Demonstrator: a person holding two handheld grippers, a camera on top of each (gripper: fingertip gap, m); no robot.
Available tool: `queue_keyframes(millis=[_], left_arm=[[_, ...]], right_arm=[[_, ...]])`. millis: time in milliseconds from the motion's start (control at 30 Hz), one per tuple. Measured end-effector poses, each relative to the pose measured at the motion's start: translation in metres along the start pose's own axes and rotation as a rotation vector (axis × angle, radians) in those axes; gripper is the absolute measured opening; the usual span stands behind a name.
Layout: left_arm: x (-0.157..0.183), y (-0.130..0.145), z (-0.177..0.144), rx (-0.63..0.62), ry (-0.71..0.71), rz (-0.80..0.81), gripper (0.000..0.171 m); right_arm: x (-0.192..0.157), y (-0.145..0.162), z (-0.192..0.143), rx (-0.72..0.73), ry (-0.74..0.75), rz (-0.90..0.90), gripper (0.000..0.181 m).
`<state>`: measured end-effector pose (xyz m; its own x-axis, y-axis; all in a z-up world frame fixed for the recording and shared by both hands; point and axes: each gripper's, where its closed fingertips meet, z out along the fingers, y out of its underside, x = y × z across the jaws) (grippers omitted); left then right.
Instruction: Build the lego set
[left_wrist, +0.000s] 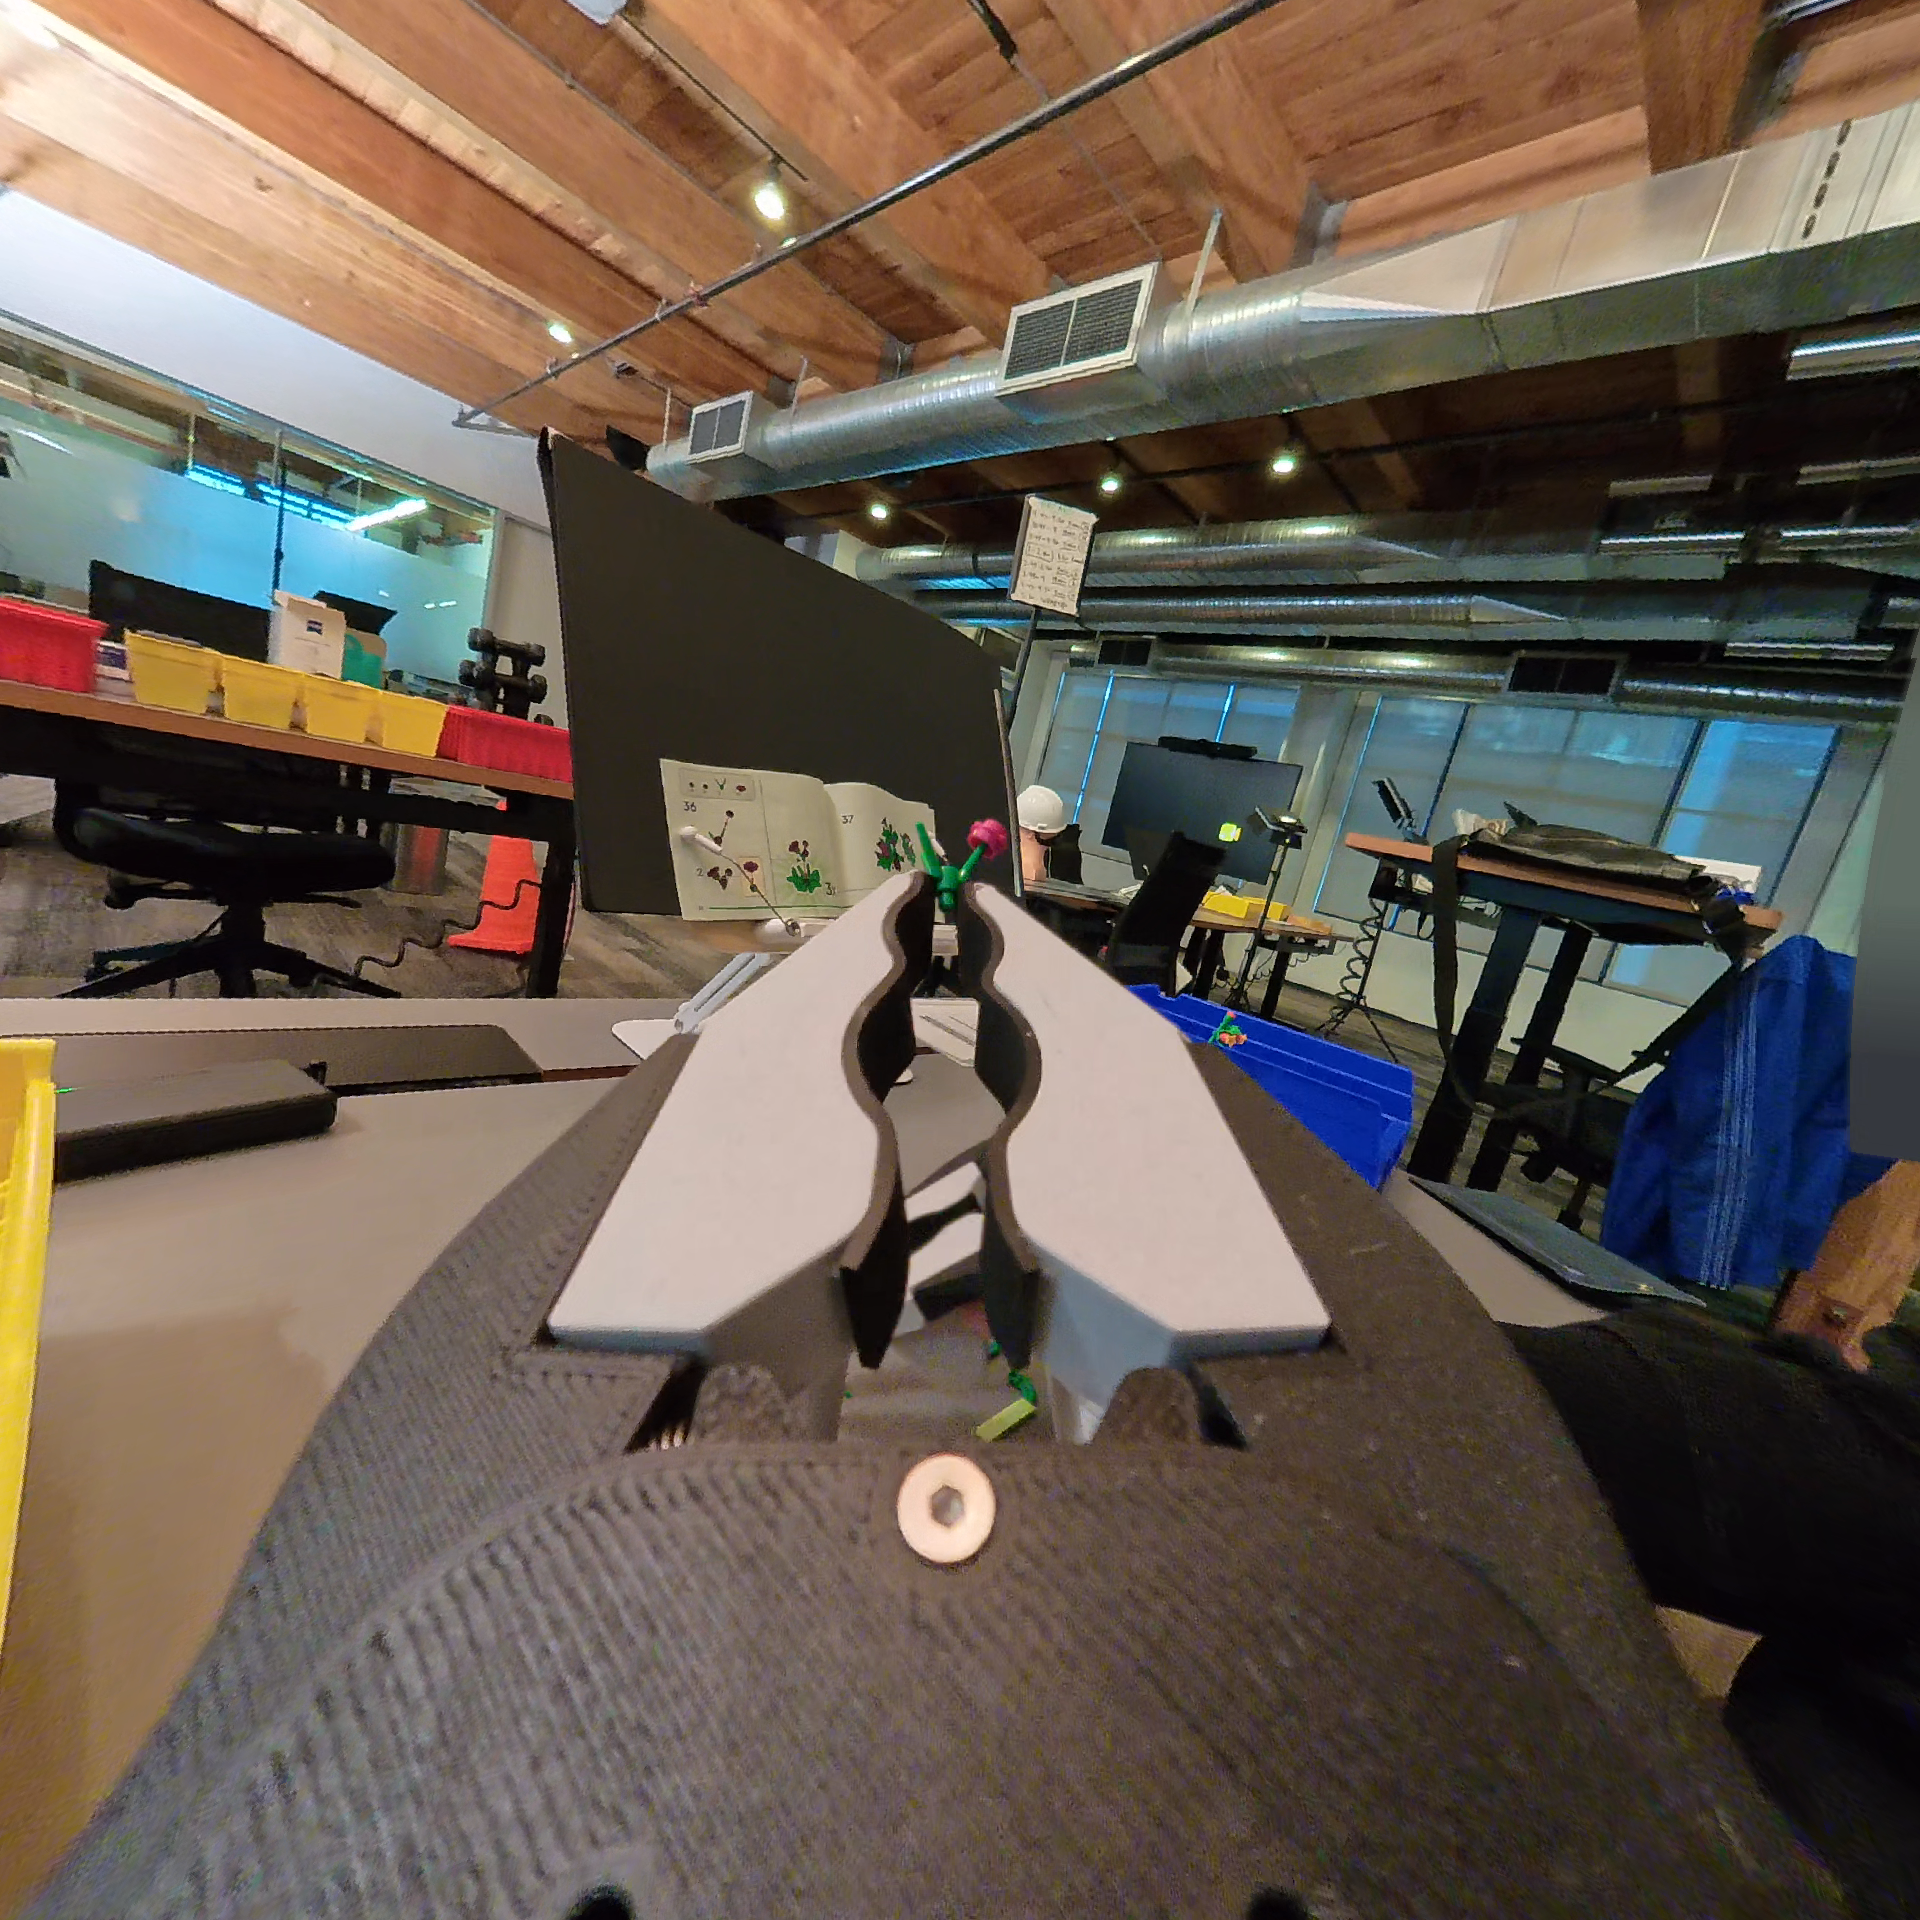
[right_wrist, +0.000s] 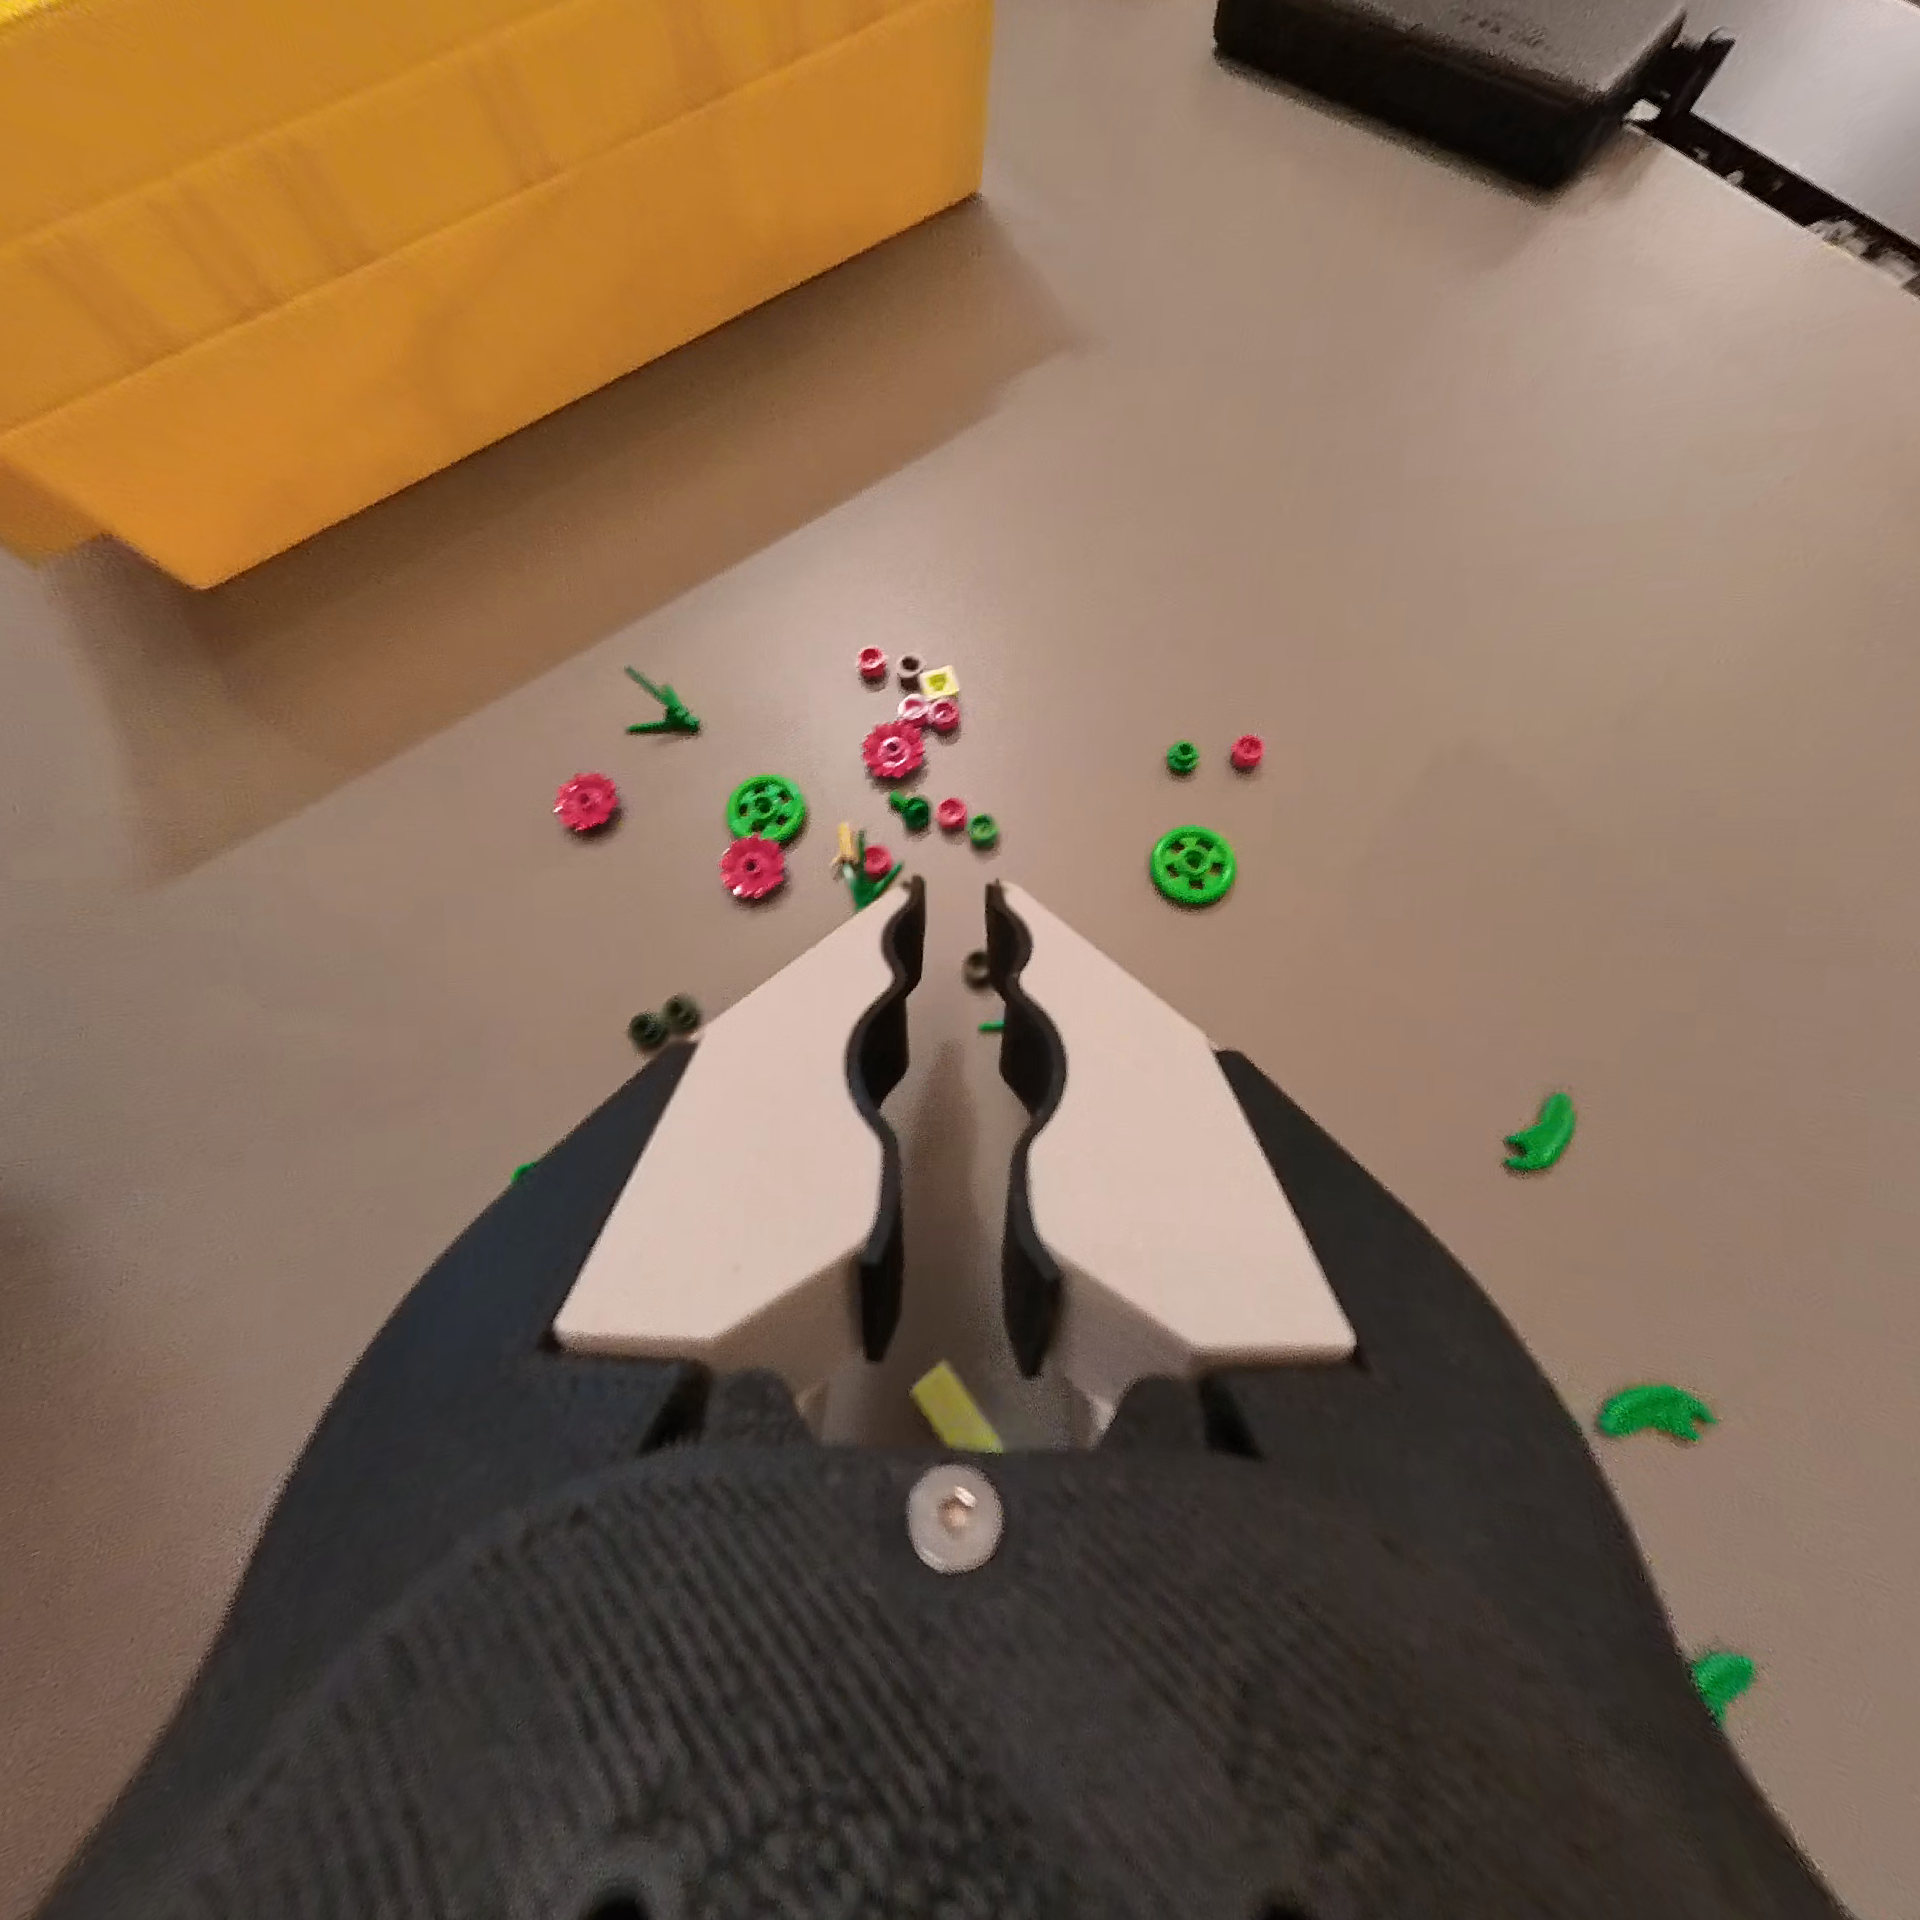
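My left gripper (left_wrist: 943, 891) is shut on a small green flower stem (left_wrist: 948, 873) with a magenta bud (left_wrist: 988, 834) and holds it up above the table. My right gripper (right_wrist: 954, 889) is open and empty, tilted down over the table. Just ahead of its tips lie loose lego pieces: magenta flower discs (right_wrist: 894, 750), green round wheels (right_wrist: 1193, 864), a green stem (right_wrist: 663, 711) and several small round studs (right_wrist: 951, 814). Green leaf pieces (right_wrist: 1542, 1135) lie to its right.
A yellow bin (right_wrist: 499, 260) stands at the far left of the pieces; its edge shows in the left wrist view (left_wrist: 23, 1247). A black box (right_wrist: 1455, 73) lies at the far right. An open instruction booklet (left_wrist: 790, 847) stands ahead on a stand, and a blue bin (left_wrist: 1278, 1070) sits to the right. The tips of one gripper are about 25 cm away from the tips of the other.
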<state>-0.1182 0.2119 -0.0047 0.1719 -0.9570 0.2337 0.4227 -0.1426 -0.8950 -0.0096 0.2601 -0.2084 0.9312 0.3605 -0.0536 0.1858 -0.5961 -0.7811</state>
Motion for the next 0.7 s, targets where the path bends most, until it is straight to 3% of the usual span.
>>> queue_keyframes(millis=[200,700], left_arm=[[0.002,-0.001,0.0,-0.001,0.001,0.014,0.001],[-0.003,-0.001,-0.001,0.022,0.01,-0.028,0.001]], right_arm=[[0.003,-0.014,0.021,-0.006,-0.064,-0.028,0.011],[-0.016,0.006,0.03,-0.119,-0.129,-0.135,0.007]])
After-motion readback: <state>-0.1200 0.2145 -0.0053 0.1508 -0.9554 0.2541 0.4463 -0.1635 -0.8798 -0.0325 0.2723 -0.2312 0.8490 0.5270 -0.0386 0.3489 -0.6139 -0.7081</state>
